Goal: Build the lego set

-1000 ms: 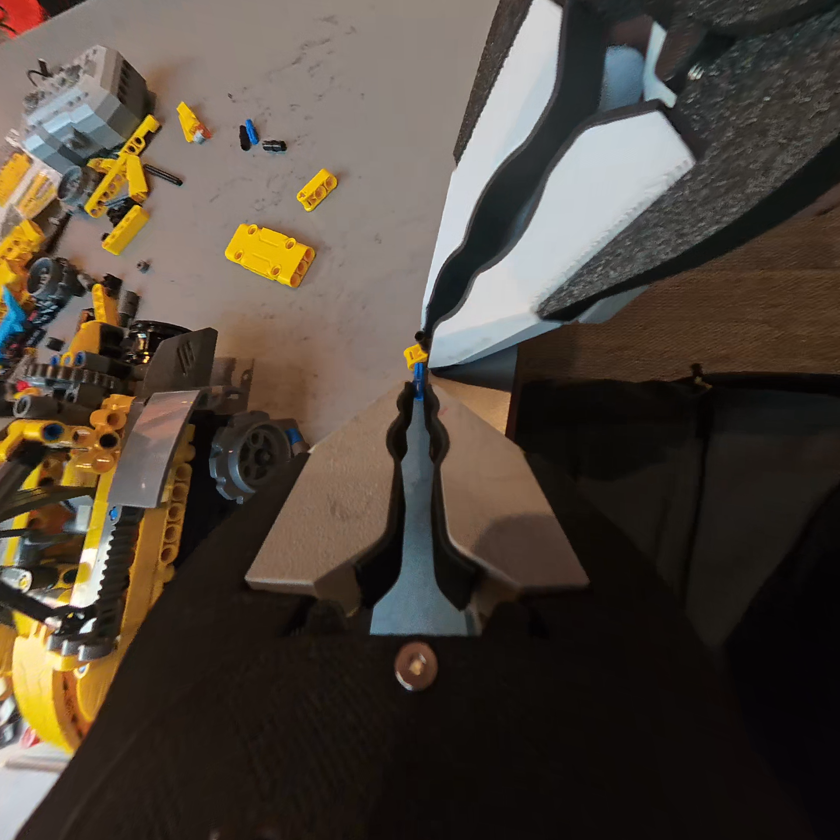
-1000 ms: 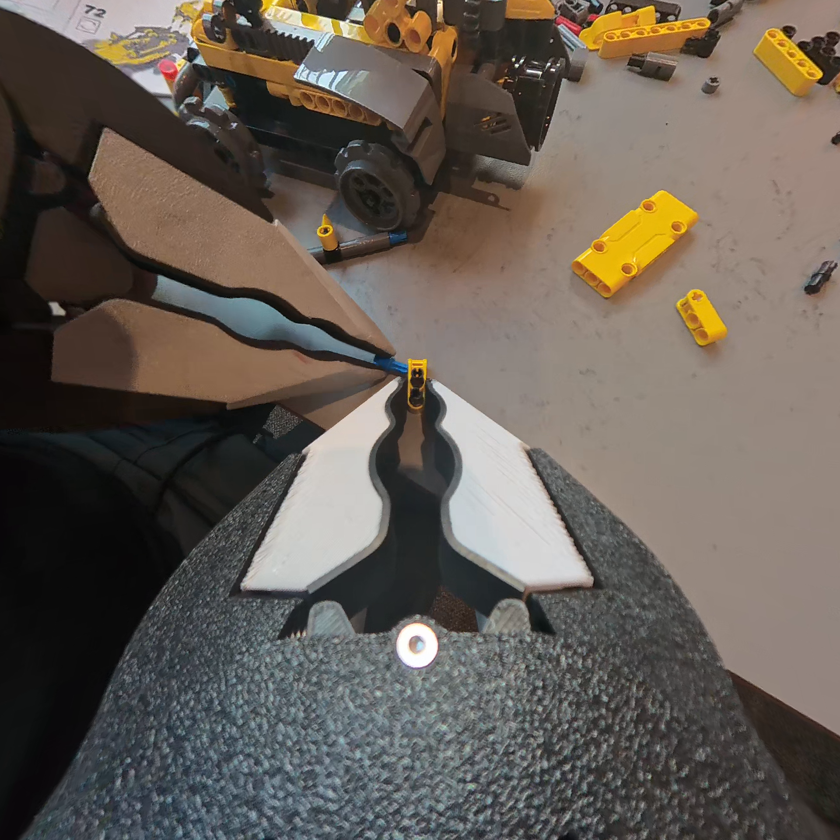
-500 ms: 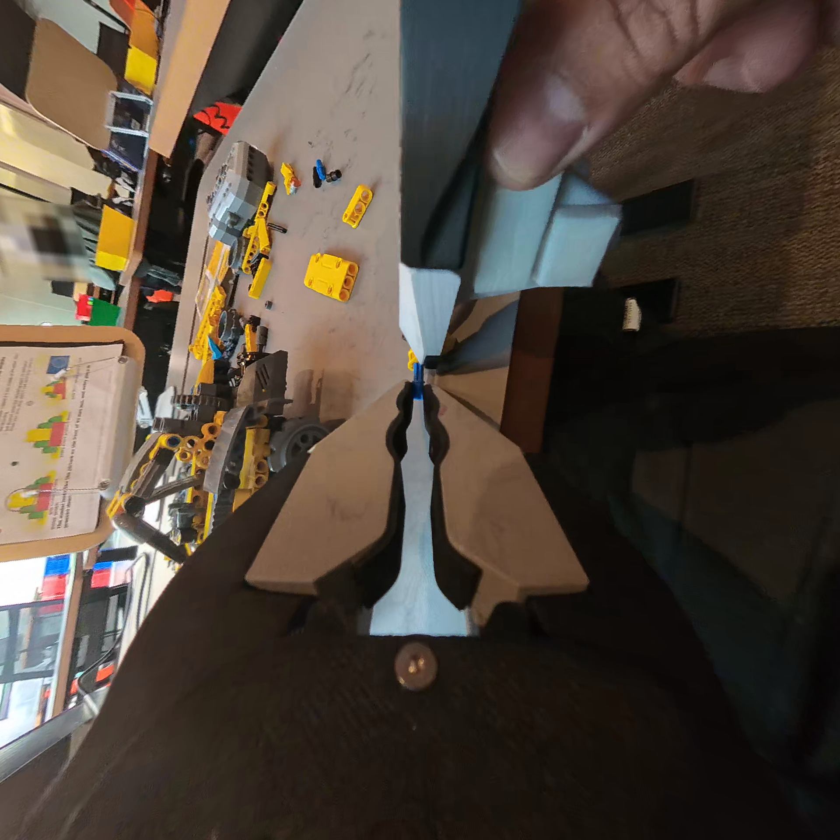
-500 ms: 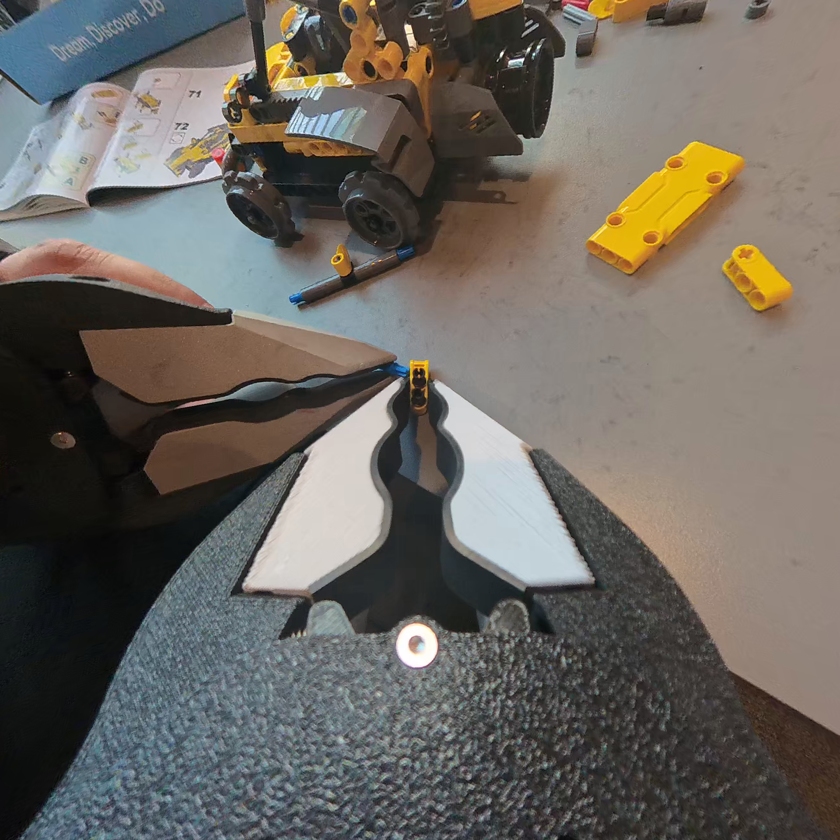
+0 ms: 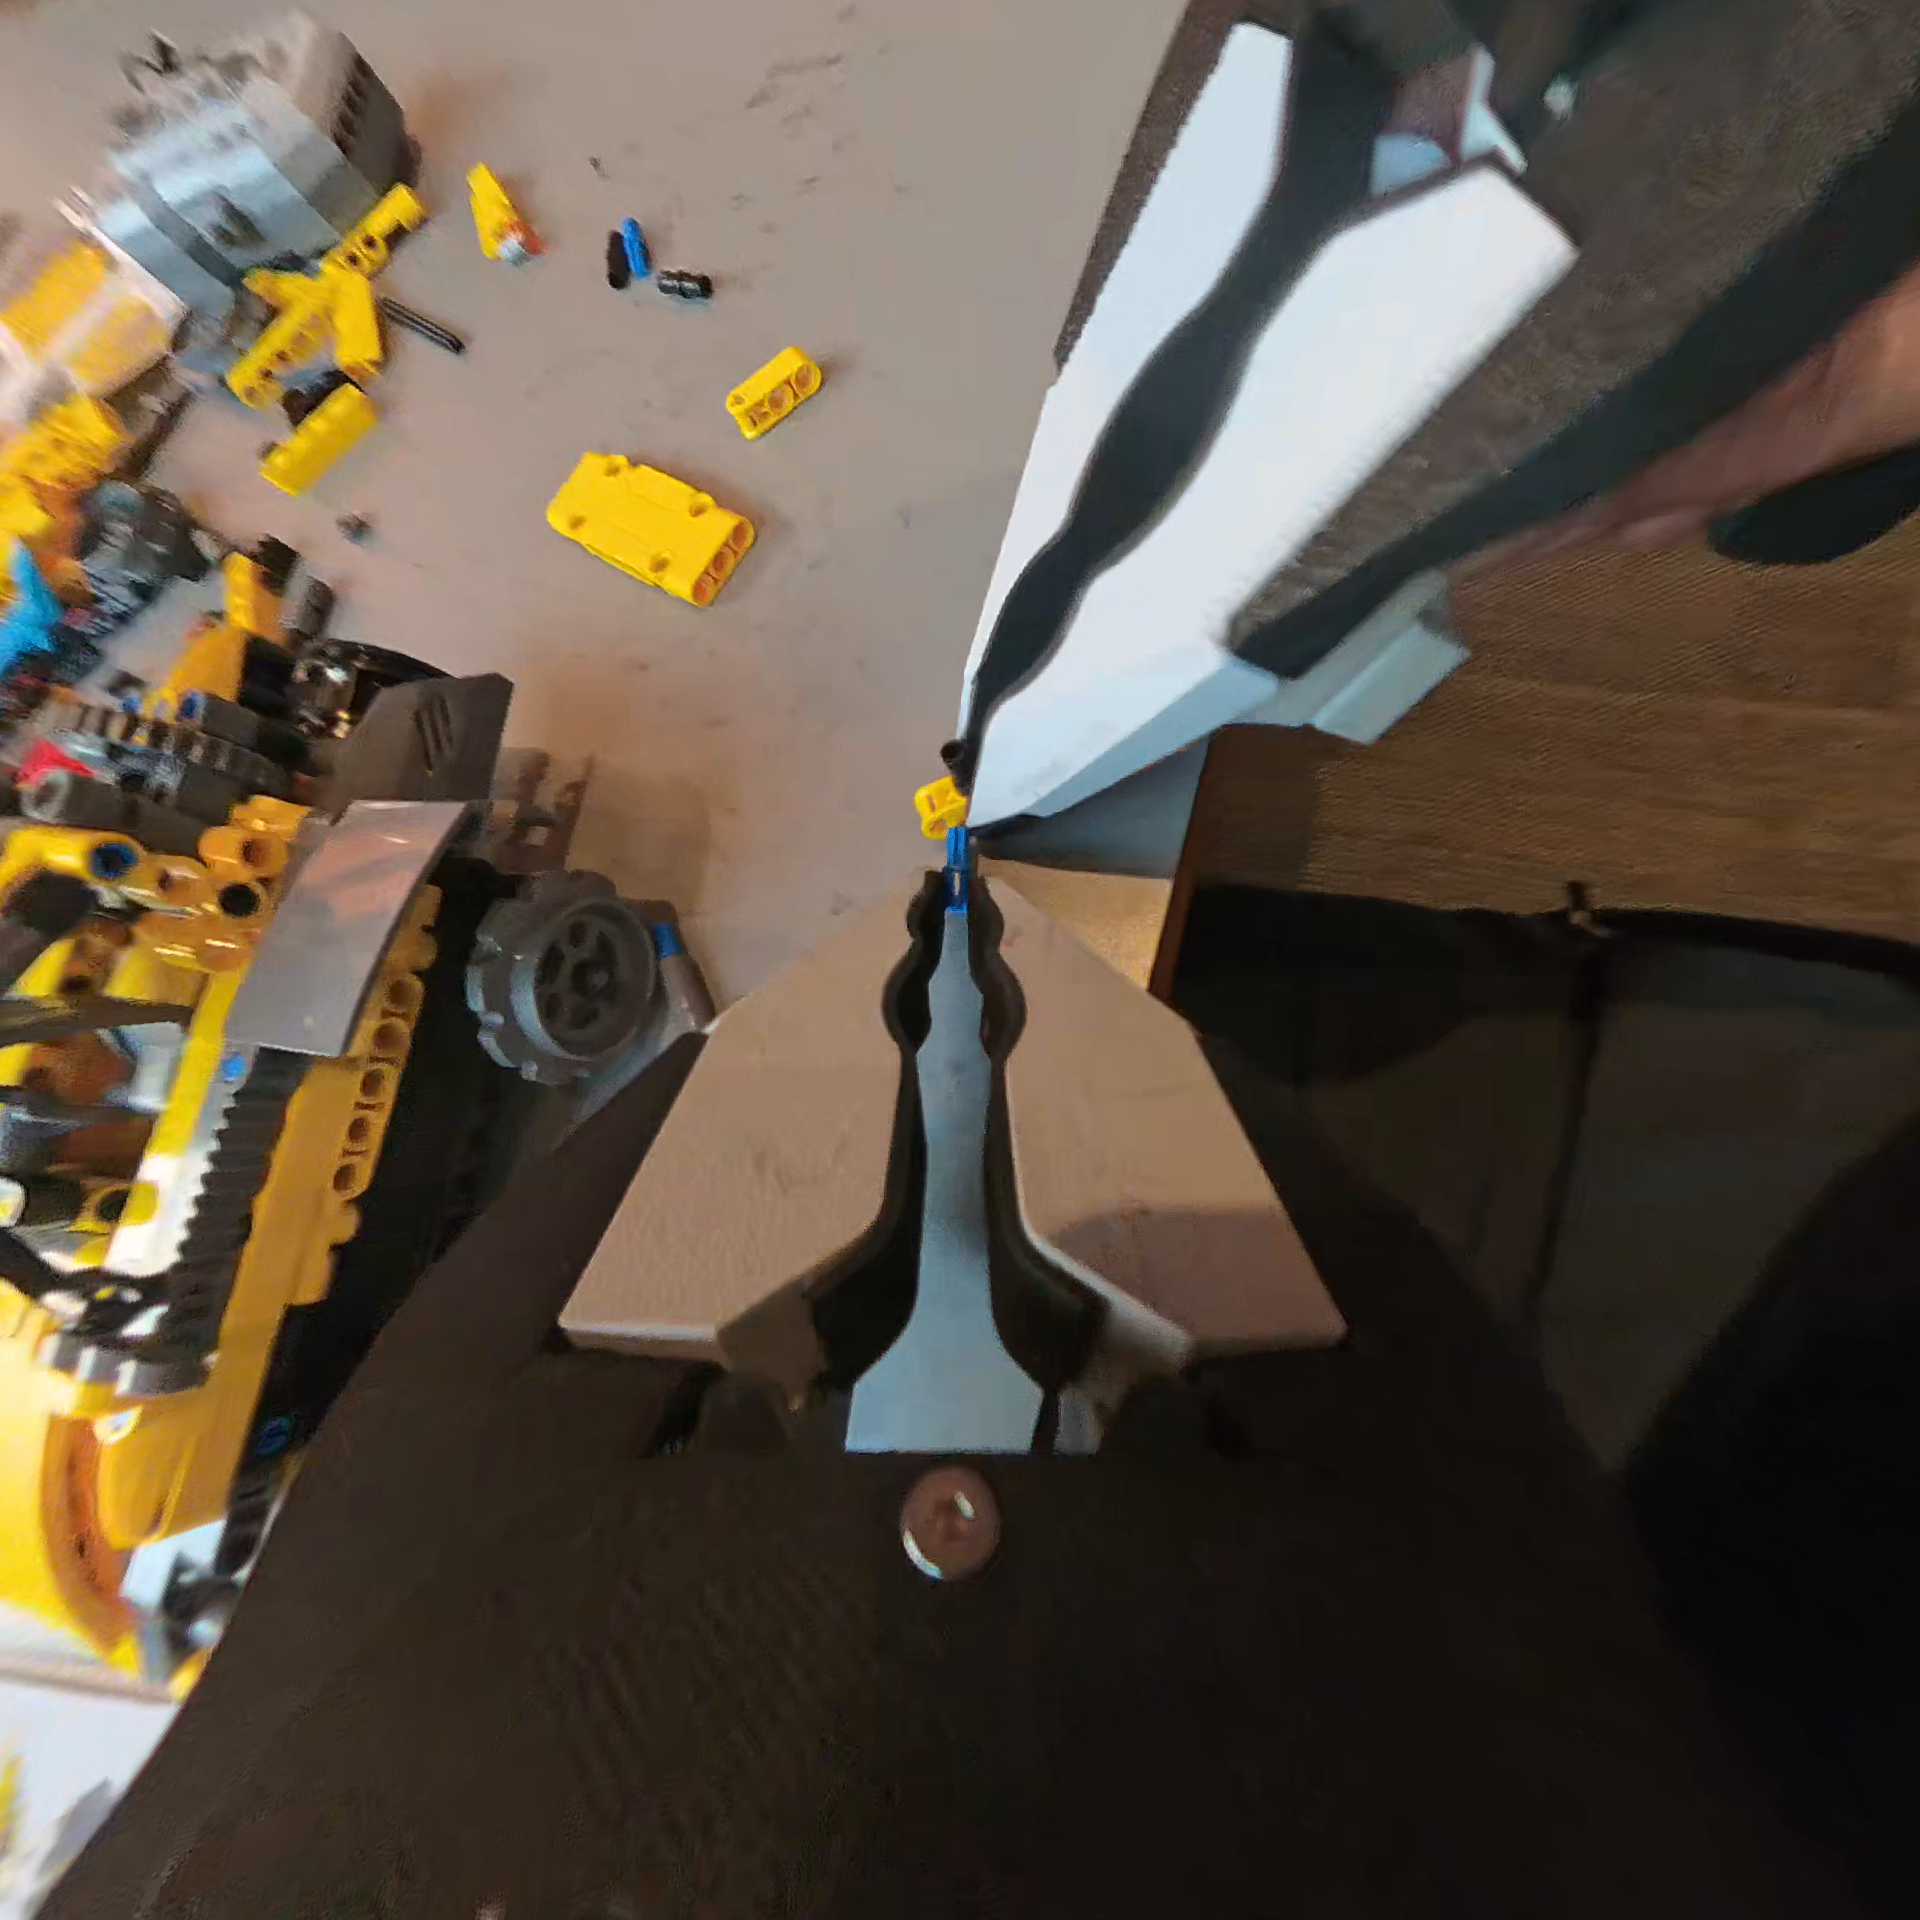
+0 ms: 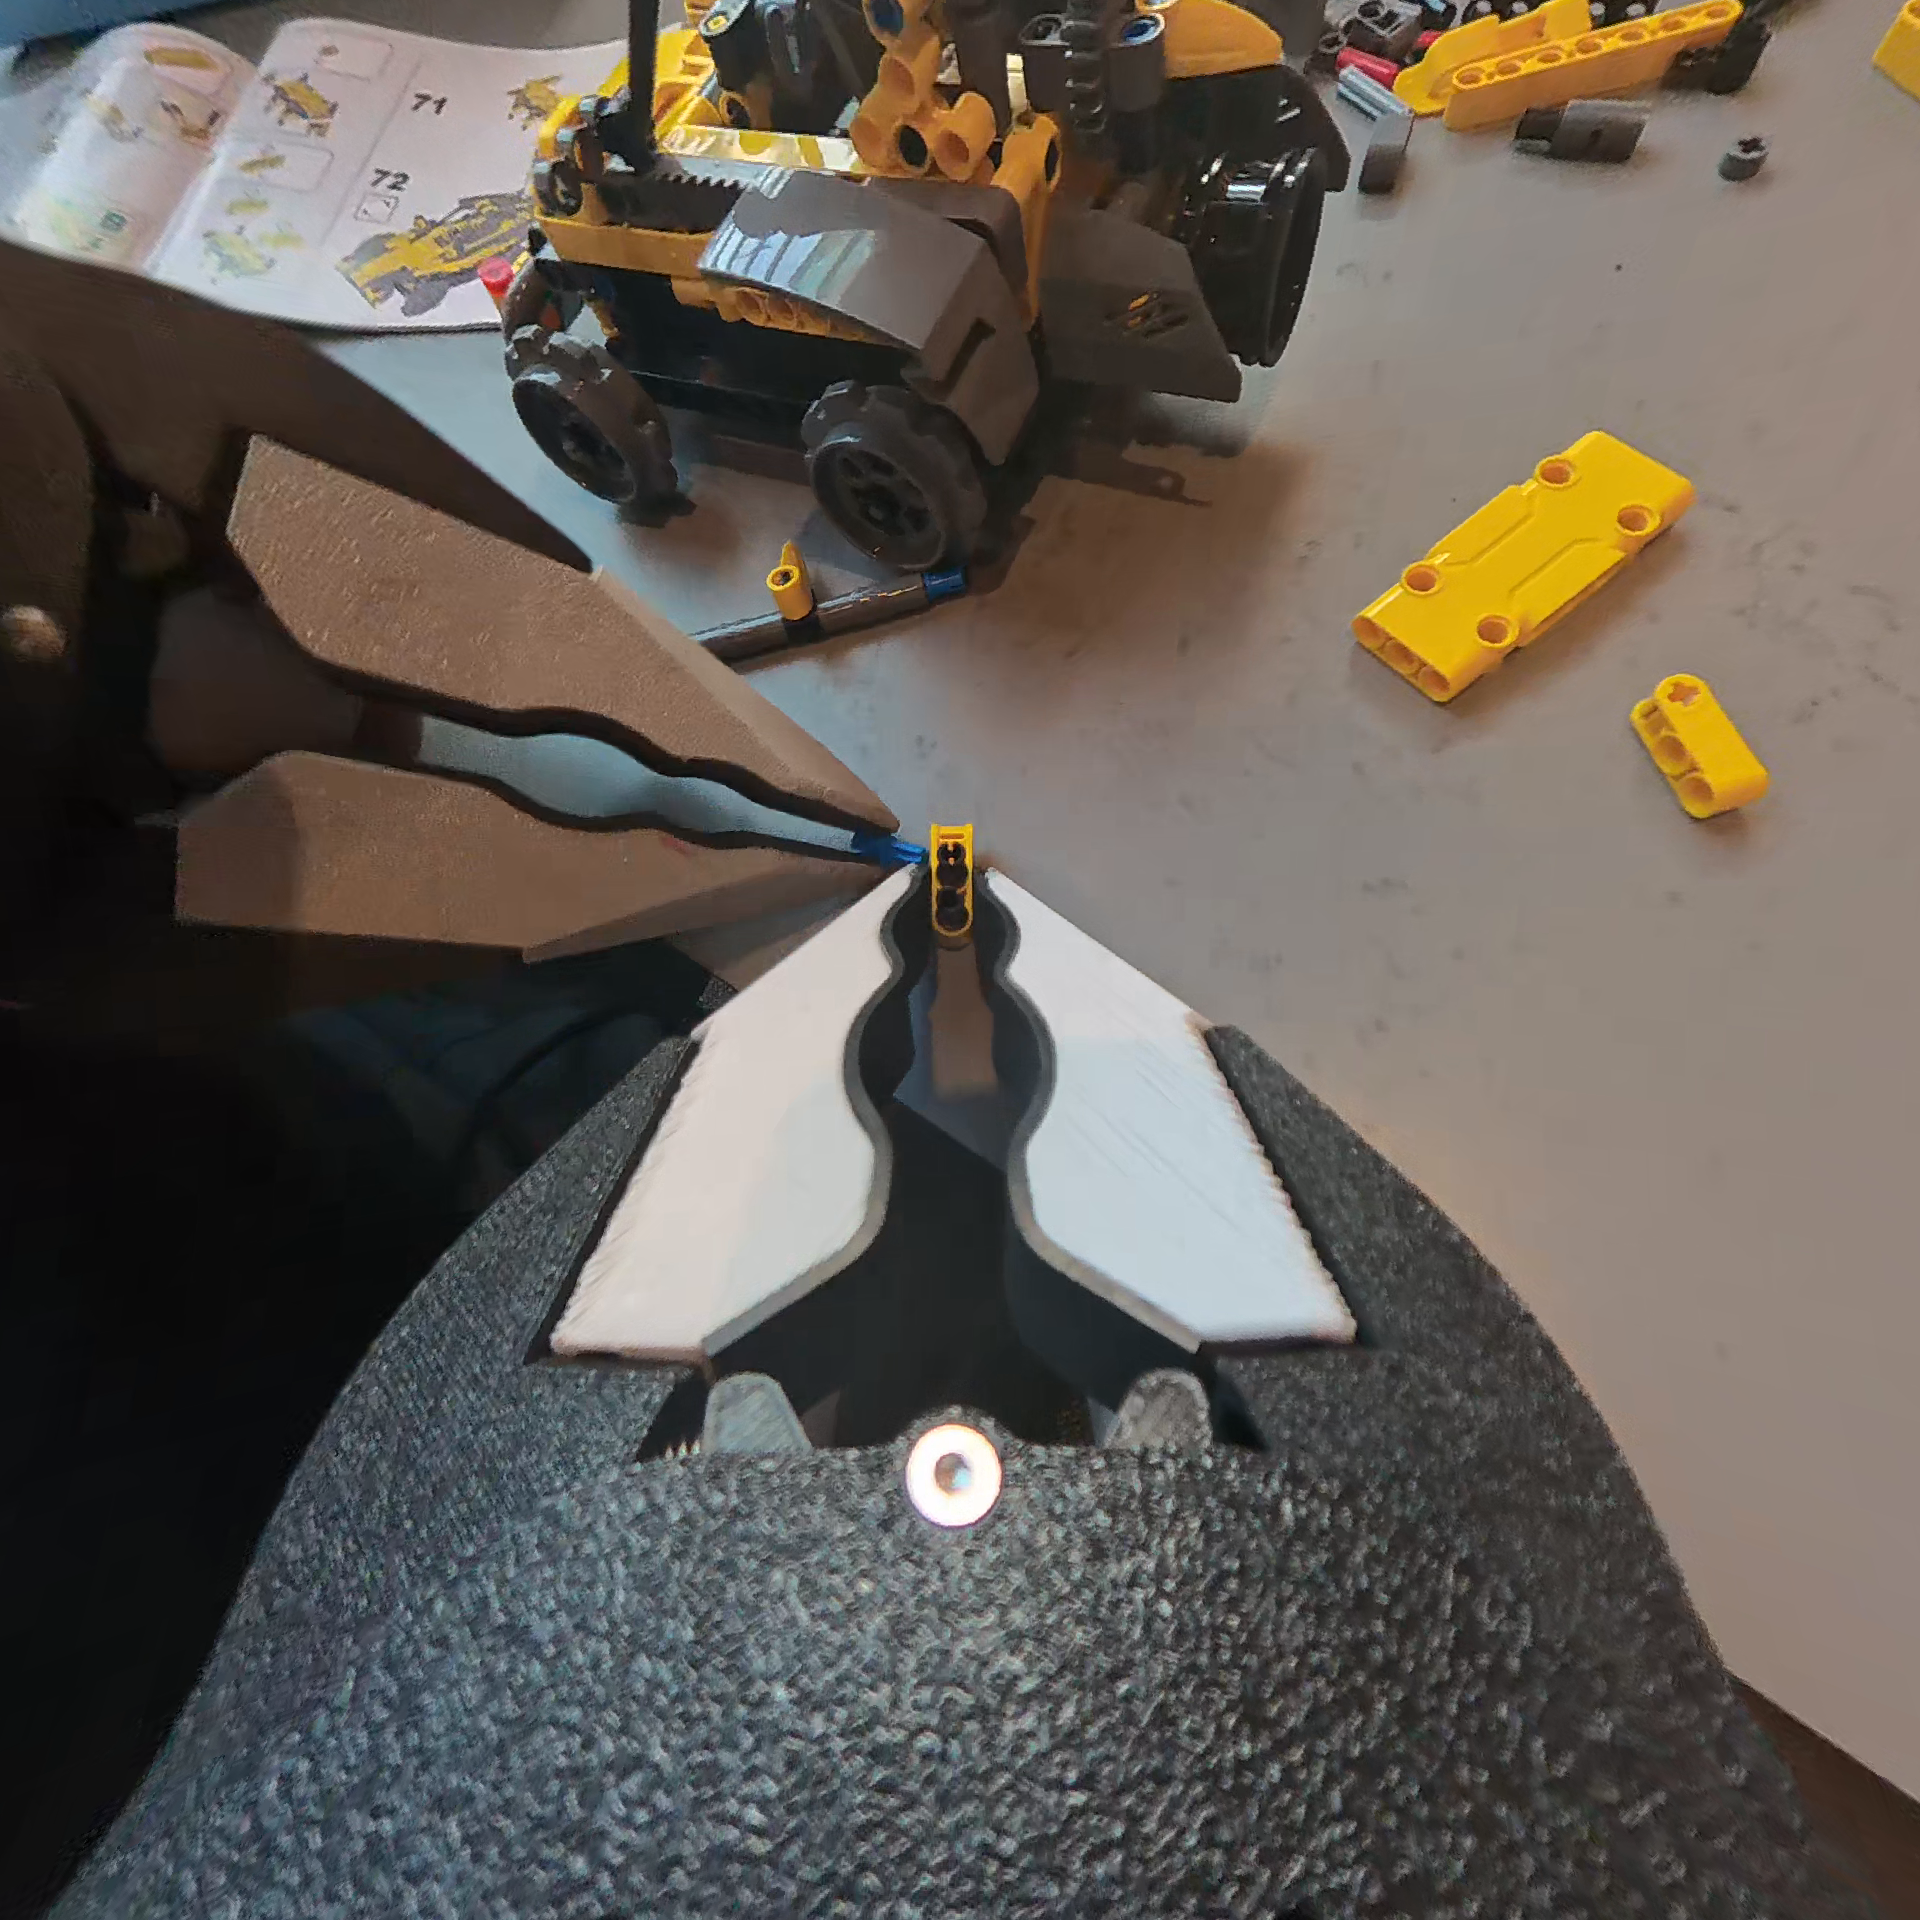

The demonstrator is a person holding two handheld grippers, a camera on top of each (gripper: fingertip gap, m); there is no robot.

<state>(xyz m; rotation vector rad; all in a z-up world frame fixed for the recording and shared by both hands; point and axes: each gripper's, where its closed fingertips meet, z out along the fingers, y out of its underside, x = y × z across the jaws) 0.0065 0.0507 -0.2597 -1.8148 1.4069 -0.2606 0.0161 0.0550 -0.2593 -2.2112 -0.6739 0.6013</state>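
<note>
My left gripper, with tan fingers, is shut on a small blue pin. My right gripper, with white fingers, is shut on a small yellow connector. The two tips meet just above the table's front edge, and the blue pin touches the side of the connector. The right gripper shows in the left wrist view, coming in from the upper right. The left gripper shows in the right wrist view, coming in from the left.
A yellow and black toy vehicle stands on the grey table beyond the tips, with a grey axle before it. A yellow panel, a short yellow beam, a booklet and loose parts lie around. The grippers are tip to tip, or close to it. From the left gripper's tips to the grey axle is close to 5 cm.
Half a second ago the left wrist view was turned far over and the right gripper showed end-on; now it has swung back to the earlier angle. Both grippers stay shut, tips together.
</note>
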